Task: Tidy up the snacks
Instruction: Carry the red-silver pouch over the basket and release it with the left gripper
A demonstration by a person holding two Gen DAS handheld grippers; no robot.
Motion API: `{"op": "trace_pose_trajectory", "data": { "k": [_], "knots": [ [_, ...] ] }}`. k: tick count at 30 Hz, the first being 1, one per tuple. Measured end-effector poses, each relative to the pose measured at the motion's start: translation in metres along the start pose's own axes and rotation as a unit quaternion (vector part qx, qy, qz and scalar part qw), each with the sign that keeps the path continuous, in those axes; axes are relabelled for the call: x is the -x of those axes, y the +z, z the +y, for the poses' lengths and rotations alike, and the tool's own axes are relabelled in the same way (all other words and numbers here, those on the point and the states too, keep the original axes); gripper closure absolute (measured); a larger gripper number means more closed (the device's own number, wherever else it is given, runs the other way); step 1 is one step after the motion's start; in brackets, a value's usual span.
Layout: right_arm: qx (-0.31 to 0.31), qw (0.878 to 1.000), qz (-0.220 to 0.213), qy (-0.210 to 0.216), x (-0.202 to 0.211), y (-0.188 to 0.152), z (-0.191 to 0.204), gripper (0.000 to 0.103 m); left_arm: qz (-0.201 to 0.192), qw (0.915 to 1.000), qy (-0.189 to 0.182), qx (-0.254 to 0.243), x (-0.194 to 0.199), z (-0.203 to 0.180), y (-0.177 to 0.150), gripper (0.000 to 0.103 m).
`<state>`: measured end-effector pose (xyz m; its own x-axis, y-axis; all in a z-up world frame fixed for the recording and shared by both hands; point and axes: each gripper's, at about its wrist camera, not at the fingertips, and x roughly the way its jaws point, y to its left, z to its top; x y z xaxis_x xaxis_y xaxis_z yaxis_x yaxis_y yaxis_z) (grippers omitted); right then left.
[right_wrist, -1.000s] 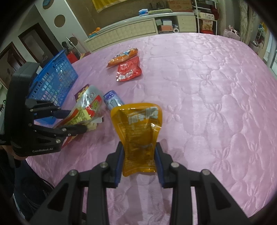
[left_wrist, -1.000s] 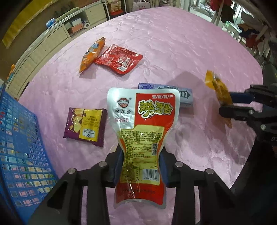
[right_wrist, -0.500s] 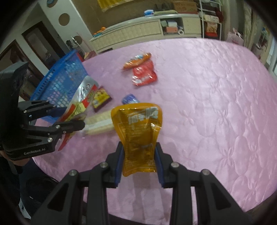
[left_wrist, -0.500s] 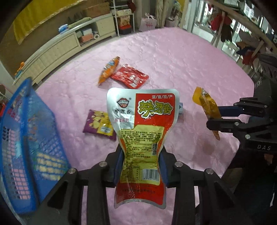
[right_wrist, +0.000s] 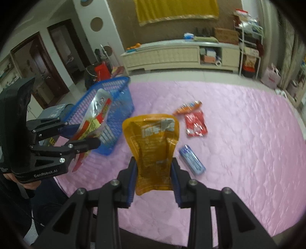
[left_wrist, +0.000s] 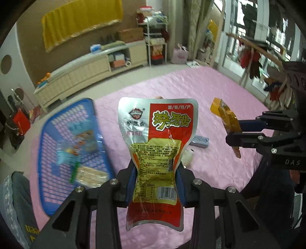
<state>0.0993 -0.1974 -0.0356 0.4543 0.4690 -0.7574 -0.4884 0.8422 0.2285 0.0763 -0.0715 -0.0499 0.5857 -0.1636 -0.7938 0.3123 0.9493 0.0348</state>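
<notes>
The left tool [left_wrist: 155,183] is clamping a red and silver snack pouch [left_wrist: 156,145] by its narrow waist, its blue pads pressing in from both sides, and is holding the pouch upright above the pink quilted cover [left_wrist: 220,99] that is lying over the table. In the right wrist view this same pouch [right_wrist: 95,118] is hanging in front of the blue basket [right_wrist: 116,115], though whether it is over the opening or just beside it is hard to tell. The basket [left_wrist: 47,153] is sitting at the table's edge and is already containing a few packets, which are blurred here. The right tool [right_wrist: 154,172] is gripping an amber snack pouch [right_wrist: 153,145] in the same way, pads squeezing its lower part, and is carrying it clear of the cover. Below and beyond it, three snacks are lying on the pink surface: a blue packet [right_wrist: 192,160] nearest the amber pouch, a red packet [right_wrist: 196,126] farther off, and an orange packet [right_wrist: 188,107] touching the red one's far end. A low cream cabinet [right_wrist: 172,55] is standing along the far wall under a yellow cloth [right_wrist: 176,9].
</notes>
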Motion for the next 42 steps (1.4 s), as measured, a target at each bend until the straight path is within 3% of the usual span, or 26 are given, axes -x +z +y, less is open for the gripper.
{"op": "trace_pose_trajectory", "data": {
  "k": [12, 23, 33, 42],
  "knots": [
    [0.056, 0.998, -0.019, 0.035, -0.015, 0.050, 0.065, 0.066, -0.035, 0.9970, 0.056, 0.042, 0.053, 0.071, 0.010, 0.068],
    [0.085, 0.995, 0.002, 0.054, -0.064, 0.078, 0.098, 0.066, -0.011, 0.9961, 0.082, 0.030, 0.030, 0.111, 0.003, 0.068],
    [0.047, 0.997, 0.025, 0.047, -0.102, 0.082, 0.094, 0.066, 0.040, 0.9976, 0.049, -0.028, -0.021, 0.132, -0.013, 0.067],
    [0.037, 0.998, 0.038, 0.032, -0.113, 0.080, 0.091, 0.066, 0.050, 0.9983, 0.011, -0.028, -0.043, 0.140, -0.017, 0.066]
  ]
}}
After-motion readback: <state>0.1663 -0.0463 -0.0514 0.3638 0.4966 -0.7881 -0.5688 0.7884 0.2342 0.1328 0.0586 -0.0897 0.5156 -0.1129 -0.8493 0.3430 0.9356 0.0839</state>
